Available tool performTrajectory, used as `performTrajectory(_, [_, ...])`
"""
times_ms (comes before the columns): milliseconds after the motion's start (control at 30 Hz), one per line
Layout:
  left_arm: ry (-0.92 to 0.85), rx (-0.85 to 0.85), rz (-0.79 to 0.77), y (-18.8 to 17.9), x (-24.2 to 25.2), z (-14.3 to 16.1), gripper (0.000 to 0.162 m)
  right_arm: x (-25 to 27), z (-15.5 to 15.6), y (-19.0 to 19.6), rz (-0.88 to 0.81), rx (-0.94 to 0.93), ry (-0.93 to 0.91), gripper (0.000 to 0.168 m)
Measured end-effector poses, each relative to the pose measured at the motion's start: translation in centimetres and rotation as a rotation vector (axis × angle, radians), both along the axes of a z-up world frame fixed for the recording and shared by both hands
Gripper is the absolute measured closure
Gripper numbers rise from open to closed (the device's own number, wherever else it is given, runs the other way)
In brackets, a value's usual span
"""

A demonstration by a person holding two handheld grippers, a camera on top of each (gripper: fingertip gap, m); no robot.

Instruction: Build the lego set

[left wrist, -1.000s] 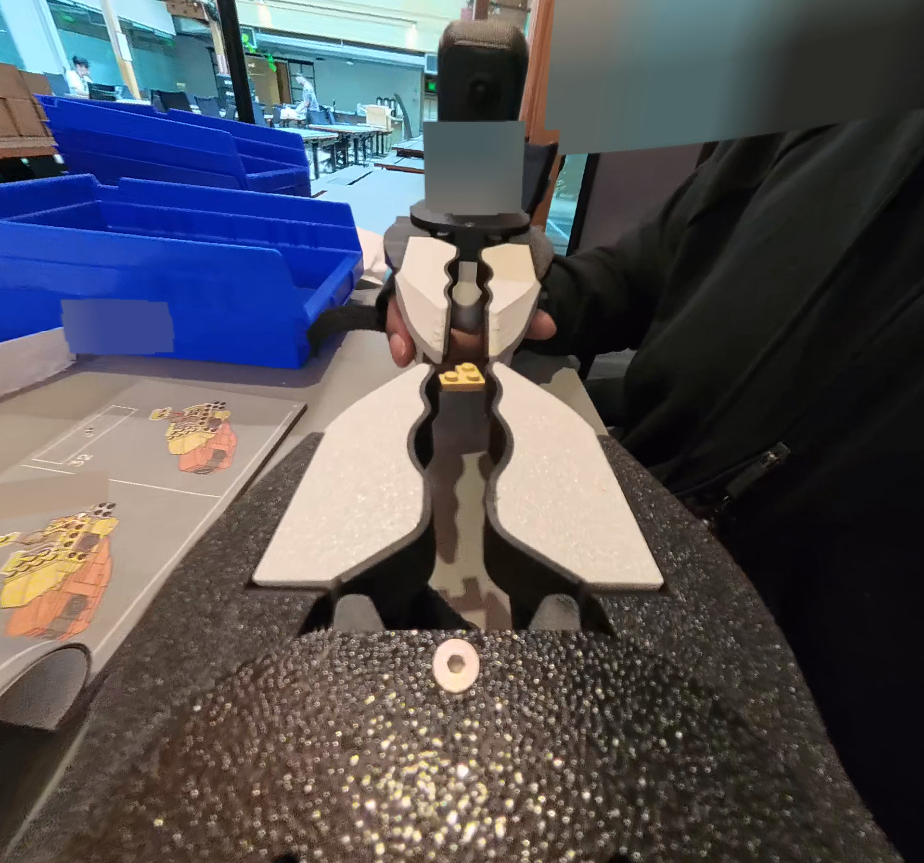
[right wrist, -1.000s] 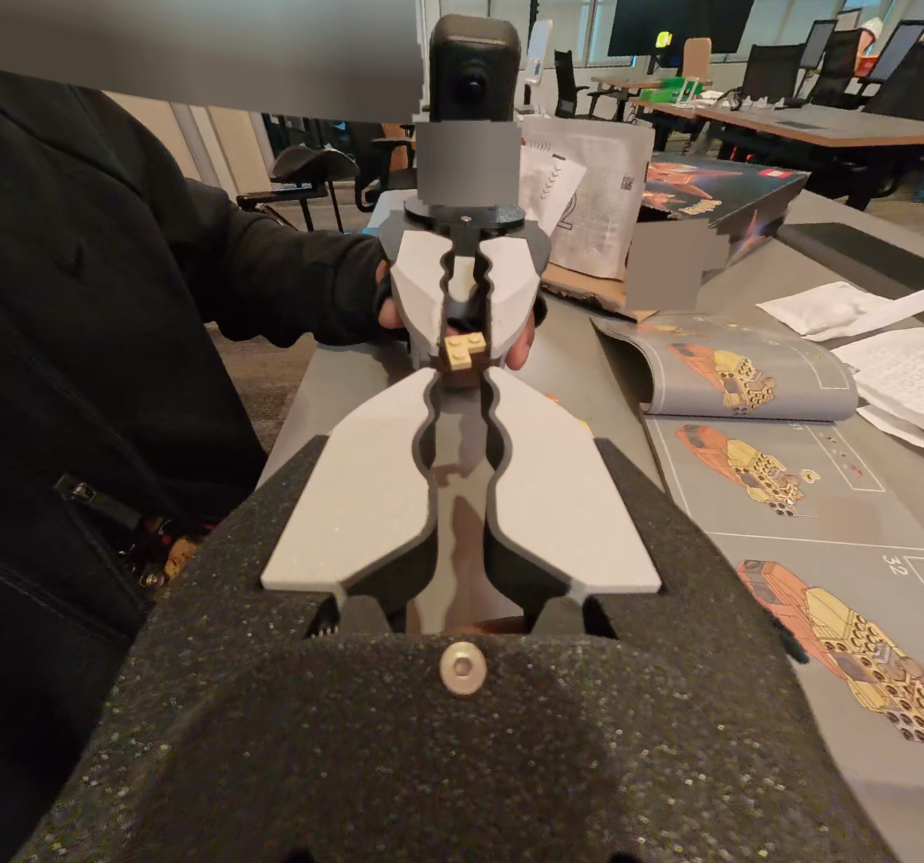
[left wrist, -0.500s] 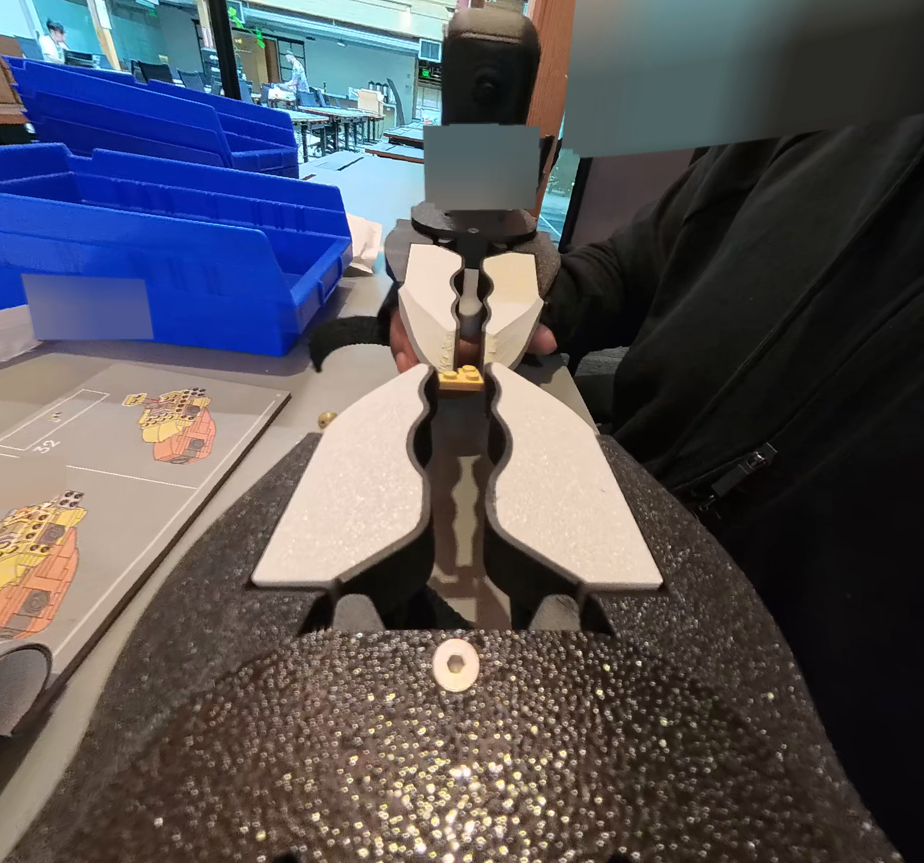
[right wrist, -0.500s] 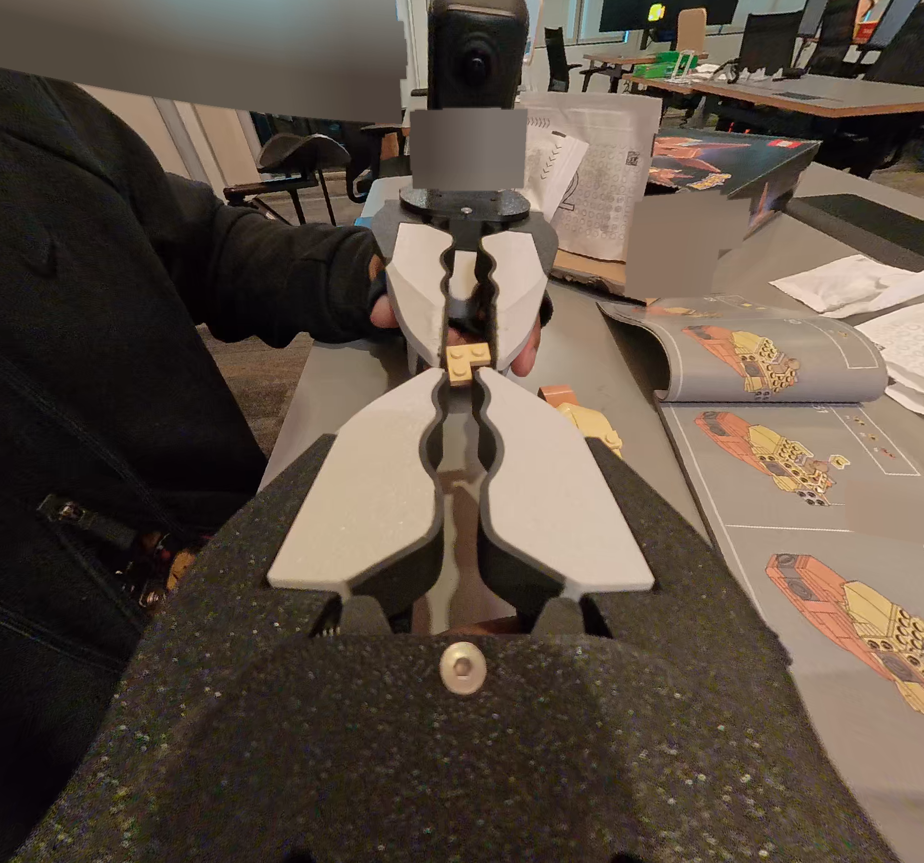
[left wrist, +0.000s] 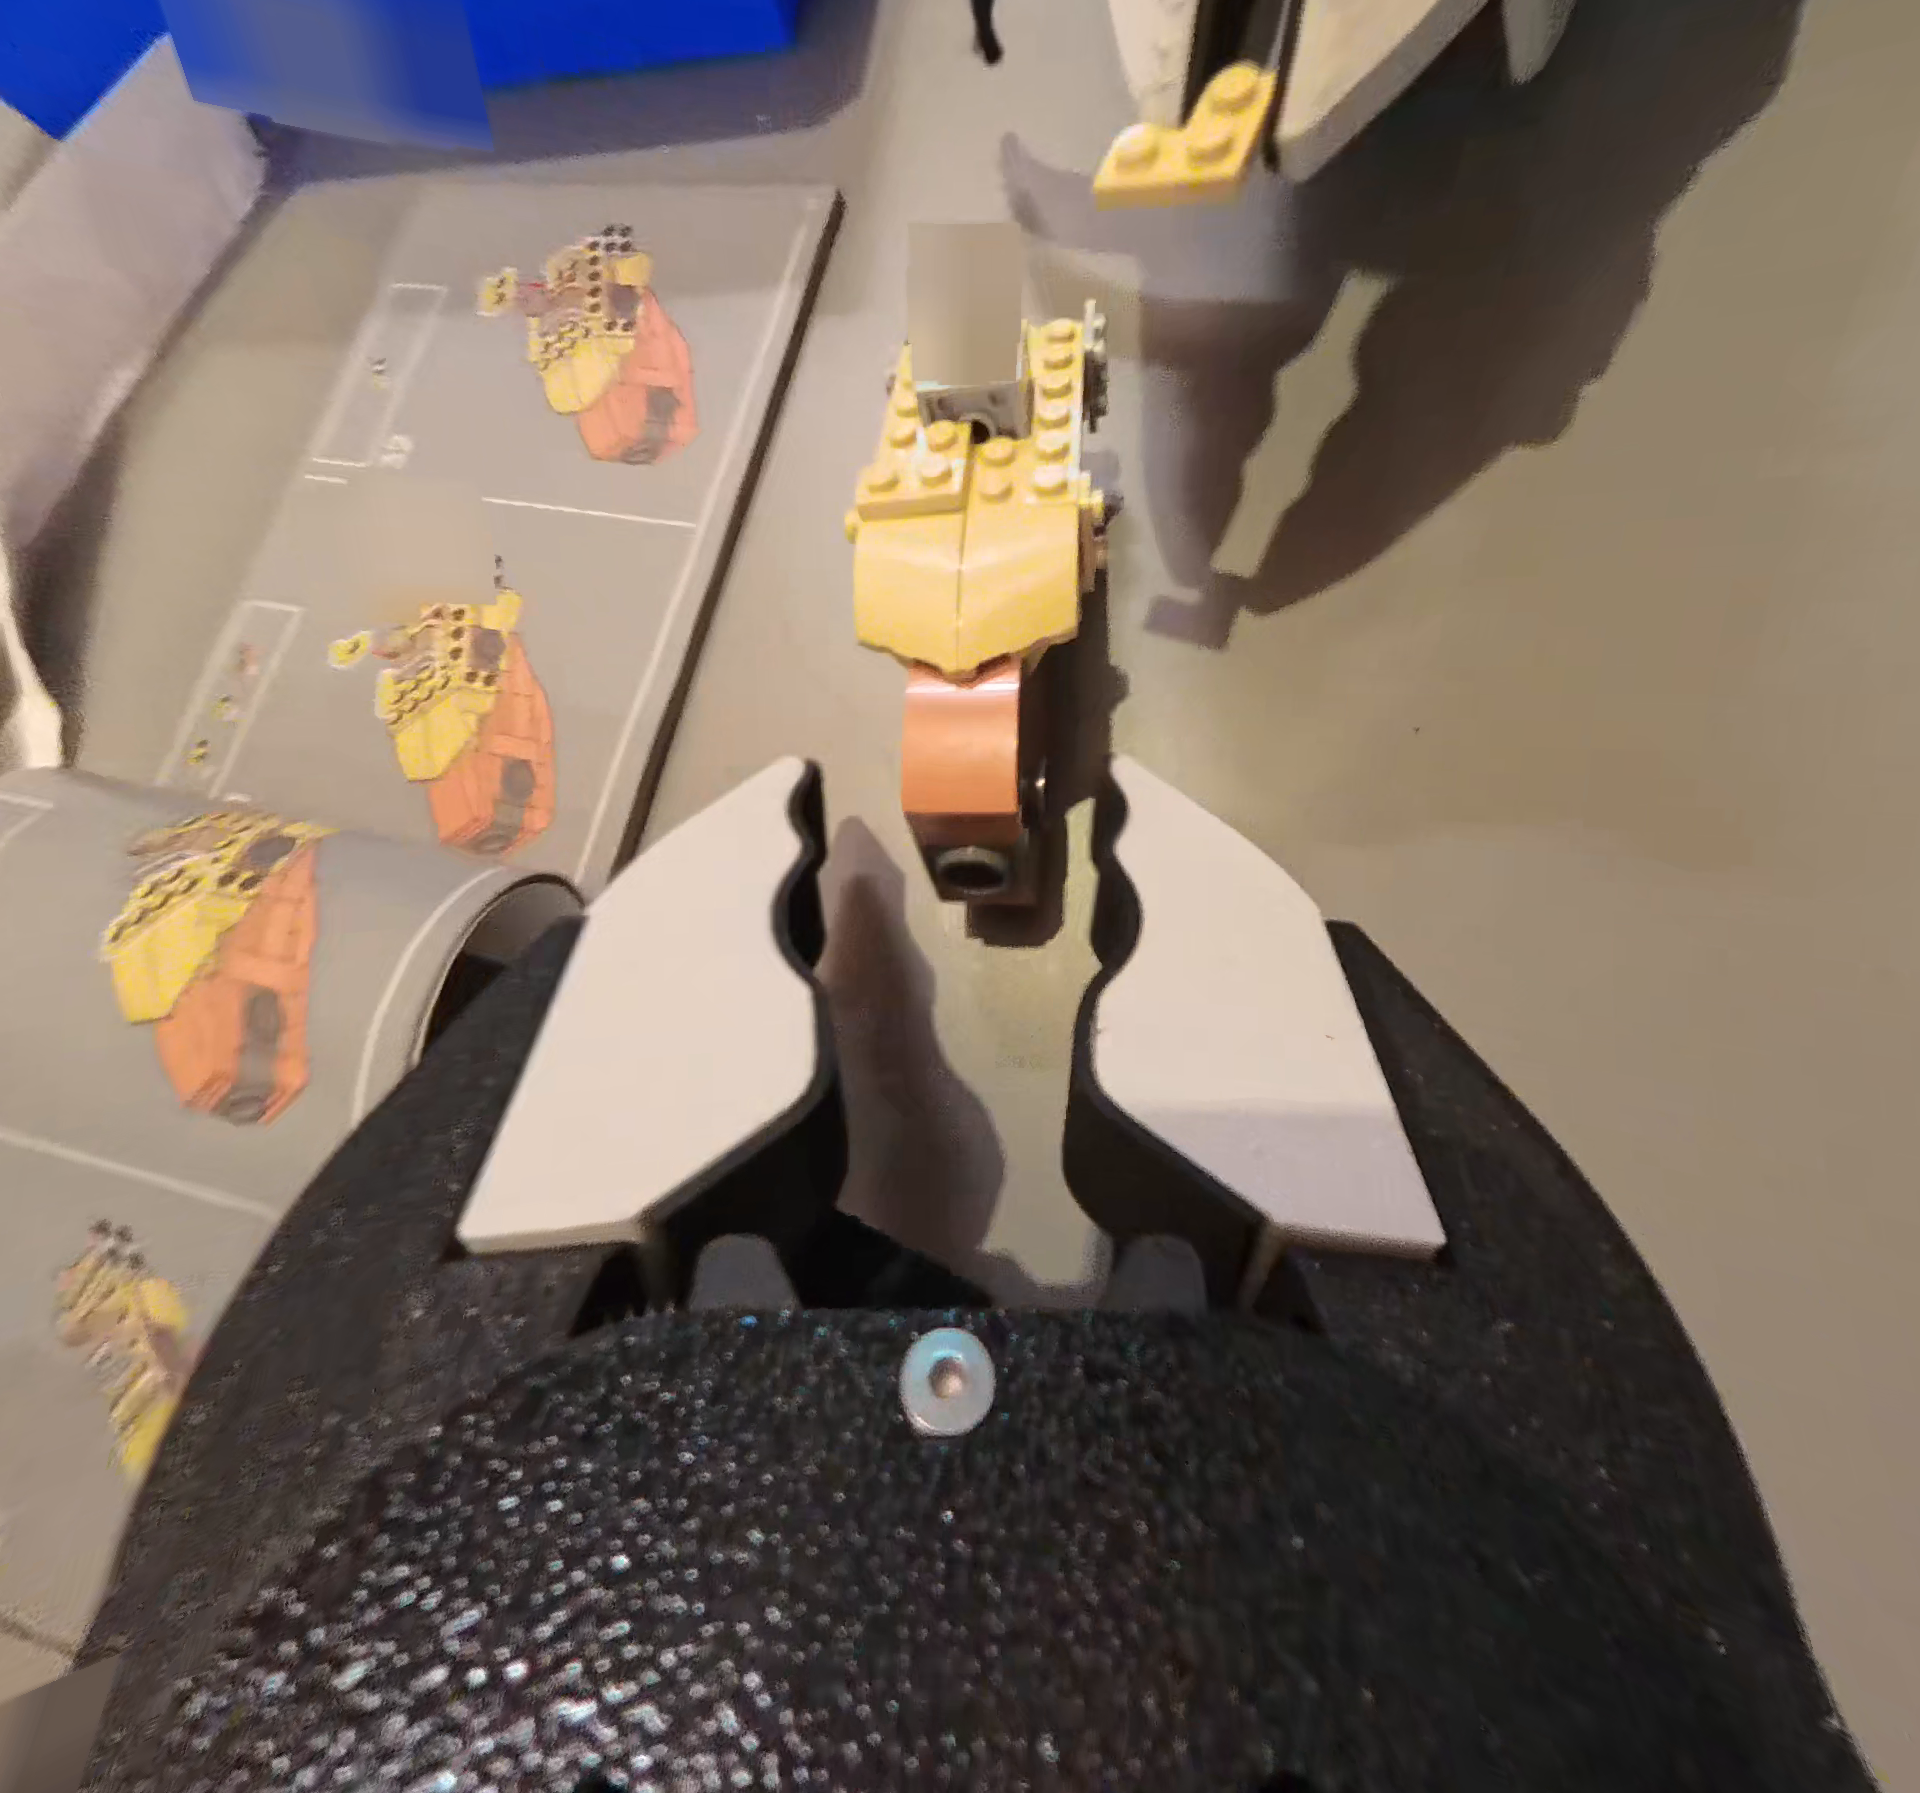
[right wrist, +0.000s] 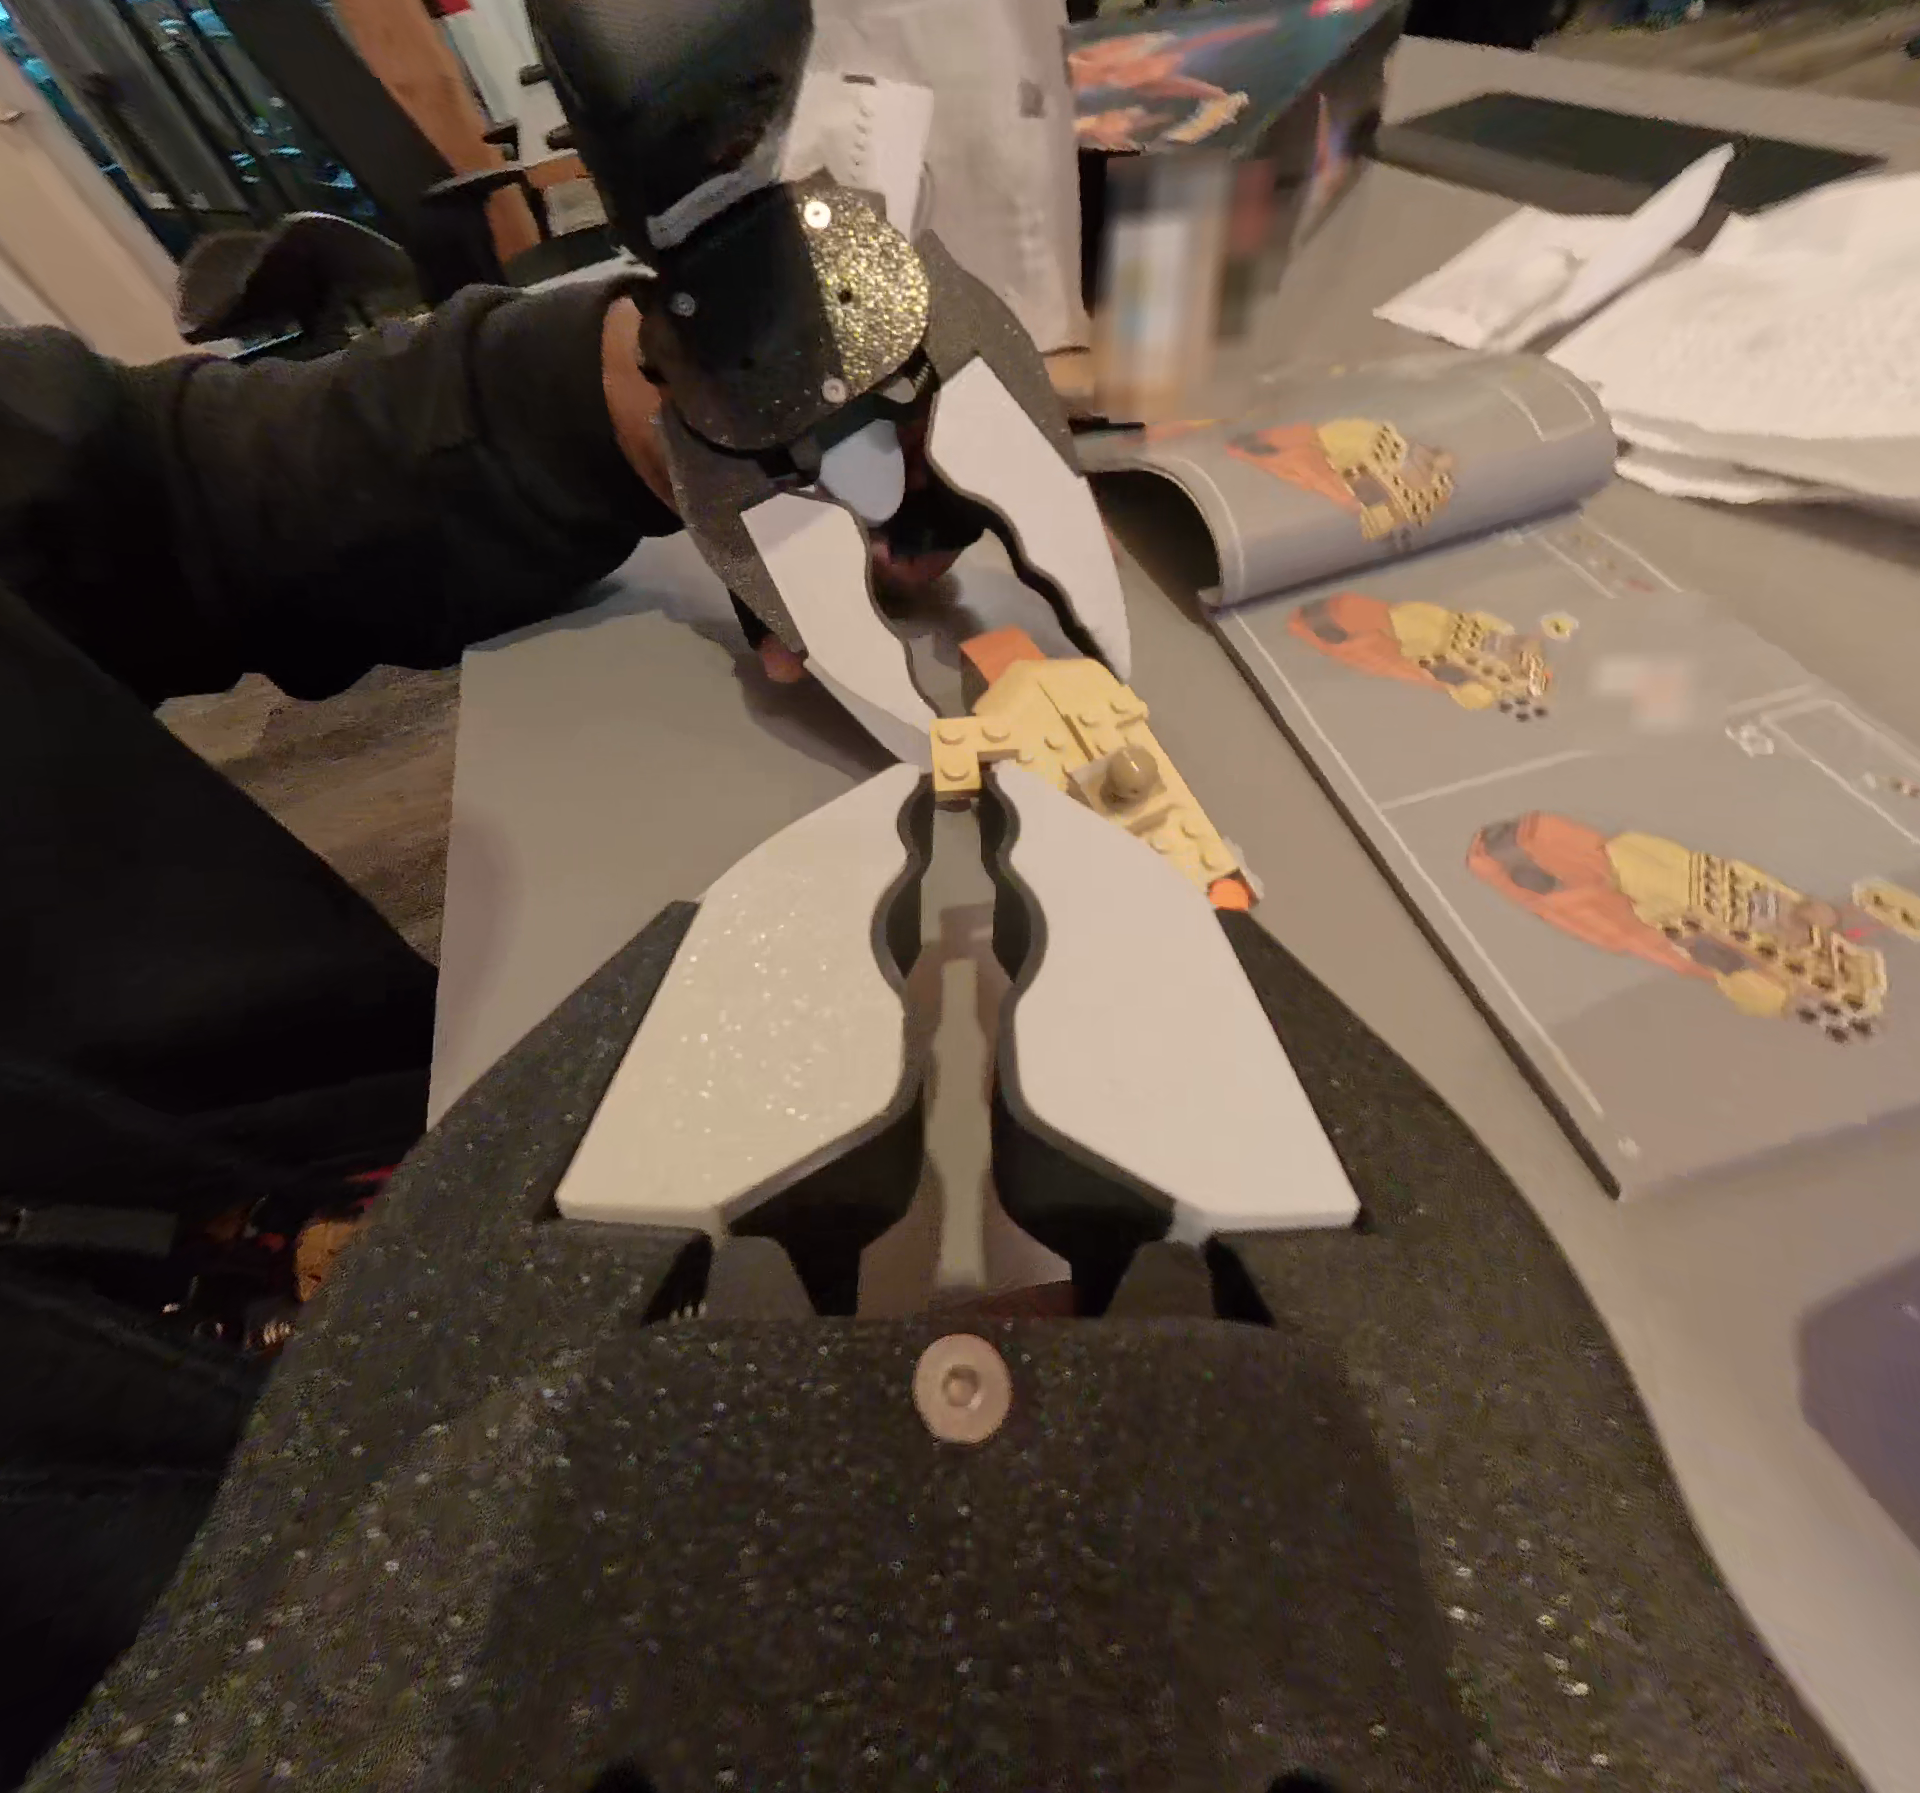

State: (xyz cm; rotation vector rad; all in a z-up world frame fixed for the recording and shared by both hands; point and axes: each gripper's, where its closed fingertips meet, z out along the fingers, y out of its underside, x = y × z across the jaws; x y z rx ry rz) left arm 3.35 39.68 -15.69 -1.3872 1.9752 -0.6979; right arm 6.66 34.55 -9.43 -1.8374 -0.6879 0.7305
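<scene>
Right gripper (right wrist: 951, 787) clamped on tan L-shaped plate (right wrist: 961, 746), above tan-orange lego model (left wrist: 971, 590) on grey tabletop (left wrist: 1507, 808). Left gripper (left wrist: 961, 808) spread wide, empty, straddling model's orange end near instruction booklet (left wrist: 416, 517).

Grey table (left wrist: 1558, 808) — model (left wrist: 966, 538), booklet (left wrist: 416, 517)

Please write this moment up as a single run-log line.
left gripper: open, at model's orange end | right gripper: shut on tan L-shaped plate | model: on table | plate: not yet attached

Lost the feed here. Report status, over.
Right gripper shut on tan L-plate. Left gripper open, straddling the orange-and-tan model on table. Nothing between them.
</scene>
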Motion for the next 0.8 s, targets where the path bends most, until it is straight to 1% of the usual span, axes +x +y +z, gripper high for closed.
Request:
performTrajectory(33, [-0.004, -0.009, -0.007, -0.2, 0.2, -0.1, 0.123, 0.1, -0.3, 0.1, -0.02, -0.021, -0.005, 0.16])
performTrajectory(67, [-0.005, -0.022, -0.01, -0.5, 0.3, -0.2, 0.136, 0.2, -0.7, 0.2, -0.044, -0.038, -0.014, 0.16])
performTrajectory(100, [-0.003, -0.033, 0.003, -0.7, 0.4, -0.2, 0.138, 0.2, -1.0, 0.2, -0.067, -0.053, -0.023, 0.16])
performTrajectory(167, [-0.005, -0.046, 0.076, -0.8, 0.4, -0.2, 0.139, 0.2, -1.7, 0.3, -0.1, -0.084, -0.03, 0.16])
performTrajectory(233, [-0.009, -0.052, 0.182, -0.9, 0.3, -0.2, 0.139, 0.1, -1.9, 0.4, -0.139, -0.102, -0.032, 0.16])
performTrajectory(333, [-0.014, -0.05, 0.369, -1.2, 0.2, -0.2, 0.139, 0.1, -2.0, 0.9, -0.2, -0.122, -0.01, 0.16])
performTrajectory(433, [-0.019, -0.039, 0.491, -1.8, 0.3, -0.1, 0.139, 0.0, -1.8, 1.6, -0.254, -0.135, 0.019, 0.161])
performTrajectory(600, [-0.031, 0.003, 0.6, -2.2, 0.2, 0.0, 0.139, -0.3, -1.9, 2.2, -0.308, -0.143, 0.02, 0.161])
performTrajectory(800, [-0.052, 0.046, 0.639, -1.9, 0.0, 0.3, 0.139, -0.5, -2.2, 2.3, -0.324, -0.156, 0.003, 0.16])
